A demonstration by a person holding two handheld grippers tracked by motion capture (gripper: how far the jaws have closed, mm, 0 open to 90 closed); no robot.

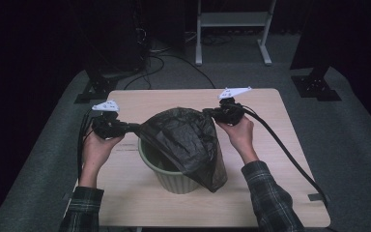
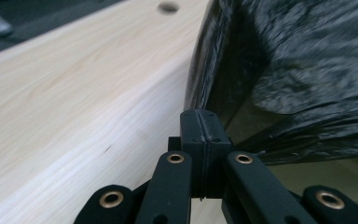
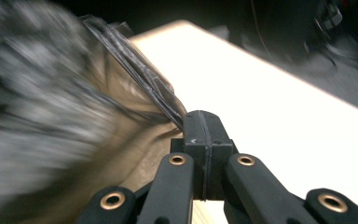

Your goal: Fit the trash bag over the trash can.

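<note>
Over the green bin (image 1: 174, 176) at the middle of the wooden table (image 1: 280, 159), a black bag (image 1: 186, 140) hung stretched between both grippers. Left gripper (image 1: 125, 128) was clamped on its left edge, right gripper (image 1: 211, 114) pinched its right edge, jaws pressed together.

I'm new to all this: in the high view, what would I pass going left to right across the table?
Left gripper → black bag, stretched over the green bin → right gripper, with its cable trailing off rightward.
</note>
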